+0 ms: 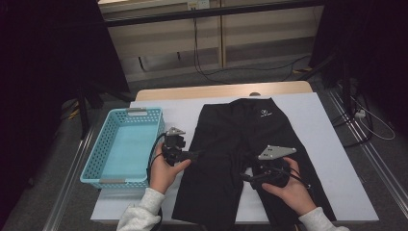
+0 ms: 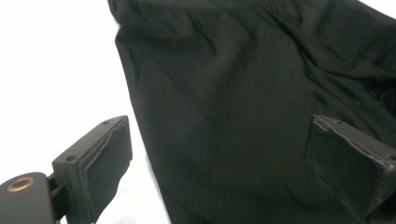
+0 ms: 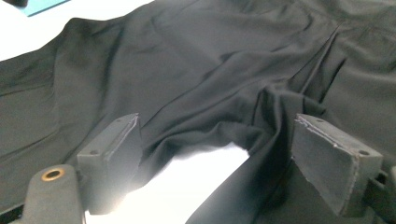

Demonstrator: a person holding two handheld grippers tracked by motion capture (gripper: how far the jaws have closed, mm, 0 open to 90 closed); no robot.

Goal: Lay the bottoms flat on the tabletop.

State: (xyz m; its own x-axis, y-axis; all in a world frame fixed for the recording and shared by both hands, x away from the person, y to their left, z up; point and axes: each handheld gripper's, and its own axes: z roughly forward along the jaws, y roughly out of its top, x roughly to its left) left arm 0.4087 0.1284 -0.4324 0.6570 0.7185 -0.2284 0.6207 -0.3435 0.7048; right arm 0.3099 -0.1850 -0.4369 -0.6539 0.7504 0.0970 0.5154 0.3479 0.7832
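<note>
black shorts point(image 2: 243, 112) between open hand-held gripper point(image 2: 219, 172) jaws

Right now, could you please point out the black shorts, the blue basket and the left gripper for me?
black shorts point(image 1: 235, 130): high view, on the upper front panel.
blue basket point(image 1: 94, 159): high view, on its left wall.
left gripper point(image 1: 196, 154): high view, at its jaw tips by the shorts' edge.

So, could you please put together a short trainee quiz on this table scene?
1. True or false: the black fabric shorts lie inside the light blue plastic basket.
2. Which hand-held gripper is nearer the basket? A) left B) right
3. Fill in: the jaws of both hand-held grippers are ____.

Key: 1 false, the shorts lie spread on the white table cover beside the basket; 2 A; 3 open.
</note>
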